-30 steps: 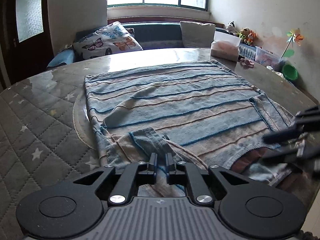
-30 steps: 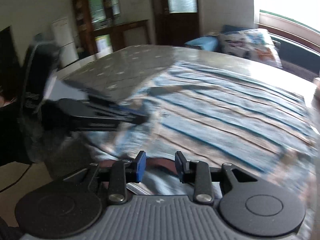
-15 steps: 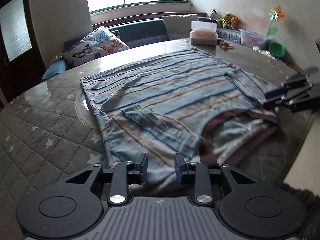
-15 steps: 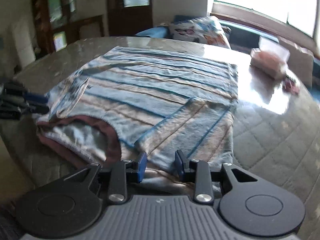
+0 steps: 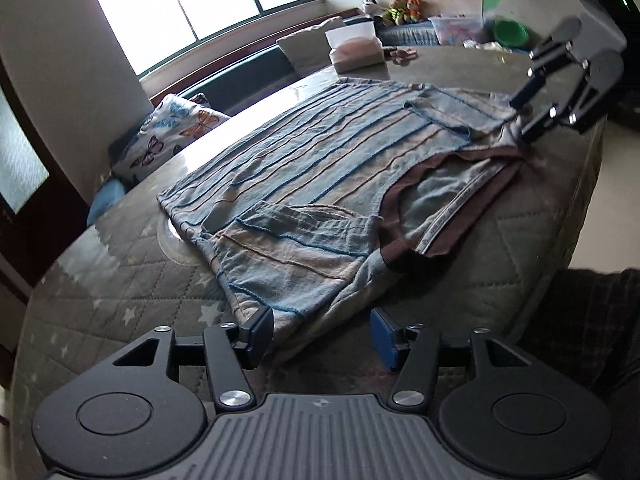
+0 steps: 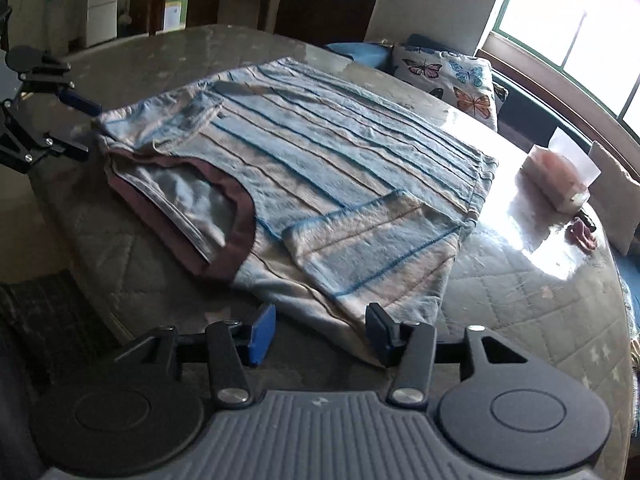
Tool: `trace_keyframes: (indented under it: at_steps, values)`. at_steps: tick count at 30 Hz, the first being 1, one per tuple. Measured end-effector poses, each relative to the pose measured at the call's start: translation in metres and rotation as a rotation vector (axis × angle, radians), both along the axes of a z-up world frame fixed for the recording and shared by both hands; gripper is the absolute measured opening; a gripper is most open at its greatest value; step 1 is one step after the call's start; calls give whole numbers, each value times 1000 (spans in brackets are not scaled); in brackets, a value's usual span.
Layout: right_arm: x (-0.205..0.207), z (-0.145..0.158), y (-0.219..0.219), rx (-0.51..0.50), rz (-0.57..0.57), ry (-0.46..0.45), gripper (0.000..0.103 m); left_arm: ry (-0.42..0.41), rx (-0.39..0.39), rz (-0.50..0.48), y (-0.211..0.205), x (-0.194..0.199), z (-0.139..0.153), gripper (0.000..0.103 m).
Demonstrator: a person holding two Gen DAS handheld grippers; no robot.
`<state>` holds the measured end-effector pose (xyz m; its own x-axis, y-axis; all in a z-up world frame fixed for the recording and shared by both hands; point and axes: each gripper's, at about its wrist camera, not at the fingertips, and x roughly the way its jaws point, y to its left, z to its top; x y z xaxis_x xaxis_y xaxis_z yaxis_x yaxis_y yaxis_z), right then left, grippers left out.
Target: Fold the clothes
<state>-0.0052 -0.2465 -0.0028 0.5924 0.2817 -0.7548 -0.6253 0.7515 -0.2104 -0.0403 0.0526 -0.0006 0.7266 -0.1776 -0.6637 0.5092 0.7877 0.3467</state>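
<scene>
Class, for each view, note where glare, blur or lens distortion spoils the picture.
Left wrist: window blown out, table edge bowed by the fisheye. Right wrist: window overexposed, glare on the table beside the shirt, dim background soft.

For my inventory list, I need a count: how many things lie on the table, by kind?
Striped T-shirt: 1
Tissue box: 1
Small pink item, too blurred to name: 1
Total: 3
</scene>
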Motion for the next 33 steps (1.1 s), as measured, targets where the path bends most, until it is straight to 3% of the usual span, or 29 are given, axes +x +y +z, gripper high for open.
trace_keyframes:
  at_steps: [7, 12, 13, 19, 21, 22, 23, 26, 33]
  values:
    - [14, -3, -3, 1, 17, 10, 47, 0, 11, -52, 0, 13, -3, 57]
    - [23, -2, -4, 2, 25, 28, 32, 33, 8, -92, 4, 24, -1, 35]
    - [23, -2, -5, 2, 25, 30, 27, 39, 9, -97, 5, 25, -1, 34]
    - [27, -2, -7, 9, 30, 42, 25, 45, 9, -93, 8, 28, -2, 33]
    - [27, -2, -7, 19, 26, 43, 16, 41, 7, -82, 6, 28, -2, 28]
    - [26, -3, -6, 23, 24, 43, 13, 38, 10, -77, 4, 27, -3, 24]
    - [25, -3, -6, 27, 22, 42, 11, 34, 11, -70, 3, 26, -3, 13]
    - [20, -1, -6, 35, 4, 18, 6, 8, 2, -33, 2, 20, -1, 7]
    - [-11, 27, -12, 68, -19, -80, 5, -78, -64, 5, 8, -12, 28, 5]
